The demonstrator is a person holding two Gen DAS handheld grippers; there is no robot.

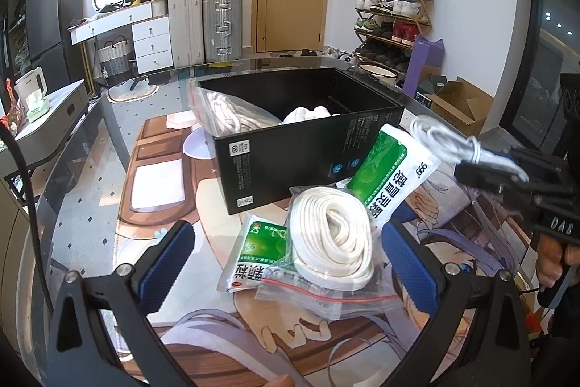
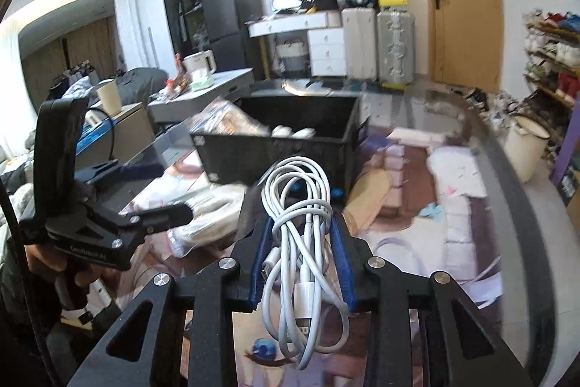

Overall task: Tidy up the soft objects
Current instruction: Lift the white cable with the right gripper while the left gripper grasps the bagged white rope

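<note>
Right gripper: the black right gripper with blue pads [image 2: 300, 194] is closed tight on a bundle of coiled white charging cable [image 2: 302, 242]; the cable runs between the pads and hangs off the table, its loops sticking out past the fingertips; in the left wrist view the same gripper [image 1: 471, 165] holds the cable [image 1: 446, 136] beside the near right corner of the box.
Left gripper: the black left gripper with blue pads [image 1: 286, 249] stands wide, nothing between its pads; it hangs over the bagged lace without touching it.
Box: an open black cardboard box [image 1: 308, 147] sits on the table; inside lie a clear bag of white cord [image 1: 232, 115] on the left and a white soft bundle [image 1: 308, 113] near the middle.
Loose items: a clear zip bag holding a coiled white flat lace [image 1: 331, 238] lies in front of the box; a green-and-white medicine sachet [image 1: 393, 173] leans against the box front, partly under the bag; a second green-and-white sachet [image 1: 253, 256] lies flat, just left of the lace.
Table: a glass-topped table with a printed cartoon mat [image 1: 152, 184] carries everything.
</note>
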